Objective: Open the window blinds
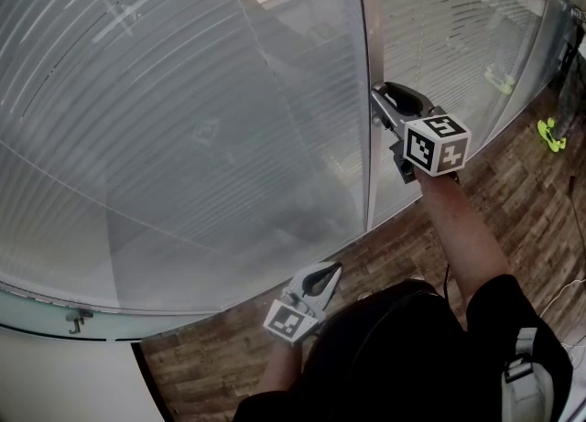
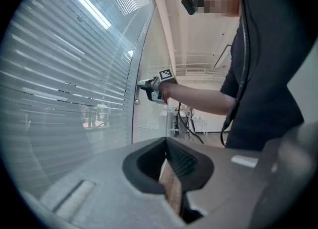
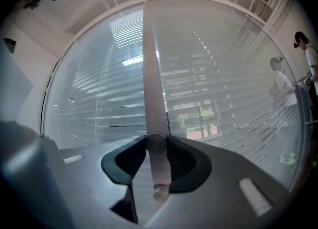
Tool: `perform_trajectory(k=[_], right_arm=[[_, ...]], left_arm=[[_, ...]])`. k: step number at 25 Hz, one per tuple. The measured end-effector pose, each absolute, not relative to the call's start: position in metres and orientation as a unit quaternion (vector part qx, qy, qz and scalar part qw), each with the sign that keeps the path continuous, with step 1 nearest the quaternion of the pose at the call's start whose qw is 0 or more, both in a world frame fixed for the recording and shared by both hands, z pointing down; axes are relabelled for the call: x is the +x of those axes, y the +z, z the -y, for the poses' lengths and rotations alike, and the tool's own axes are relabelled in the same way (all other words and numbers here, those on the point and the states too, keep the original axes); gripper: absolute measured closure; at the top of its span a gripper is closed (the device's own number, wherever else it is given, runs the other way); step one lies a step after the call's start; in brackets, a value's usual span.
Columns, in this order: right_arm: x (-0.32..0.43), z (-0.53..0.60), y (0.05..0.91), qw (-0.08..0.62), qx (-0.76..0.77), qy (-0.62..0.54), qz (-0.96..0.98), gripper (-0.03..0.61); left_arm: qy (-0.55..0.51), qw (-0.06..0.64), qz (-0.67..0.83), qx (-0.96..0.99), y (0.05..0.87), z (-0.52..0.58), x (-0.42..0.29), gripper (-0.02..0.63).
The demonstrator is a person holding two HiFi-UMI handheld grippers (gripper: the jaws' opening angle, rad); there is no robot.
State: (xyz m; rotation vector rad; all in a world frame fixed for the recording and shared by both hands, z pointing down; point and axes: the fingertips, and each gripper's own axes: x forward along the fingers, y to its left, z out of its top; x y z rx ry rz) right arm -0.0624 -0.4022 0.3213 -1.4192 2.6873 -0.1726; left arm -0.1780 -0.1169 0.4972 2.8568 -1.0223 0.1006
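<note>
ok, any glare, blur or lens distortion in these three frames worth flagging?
Head view: fisheye bows the blinds into arcs; faint ceiling-light reflections on the glass. Left gripper view: bright strip-light glare on the glass, black vignette at the corners, left tongs up close look soft. Right gripper view: same bowing; the knob is blurred, blinds behind are sharper.

Silvery-grey blinds [image 1: 183,136] with fine horizontal stripes; brown wood-plank floor [image 1: 522,210]; lime-green object [image 1: 549,134] far right; black sleeve [image 1: 513,319].
</note>
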Motion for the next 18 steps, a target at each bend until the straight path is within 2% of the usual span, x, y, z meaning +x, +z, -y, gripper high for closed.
perform_trajectory(k=[6,13,18], right_arm=[[-0.060,0.395,0.321,0.021,-0.458,-0.005,-0.889,0.354],[-0.066,0.383,0.316,-0.099,-0.446,0.158,-0.875,0.345],[-0.071,0.378,0.317,-0.213,-0.427,0.286,-0.831,0.345]], left_arm=[[0.036,0.053,0.340,0.938,0.498,0.117,-0.180,0.609],[0.037,0.052,0.338,0.939,0.499,0.116,-0.177,0.609],[0.037,0.052,0.338,0.939,0.499,0.116,-0.175,0.609]])
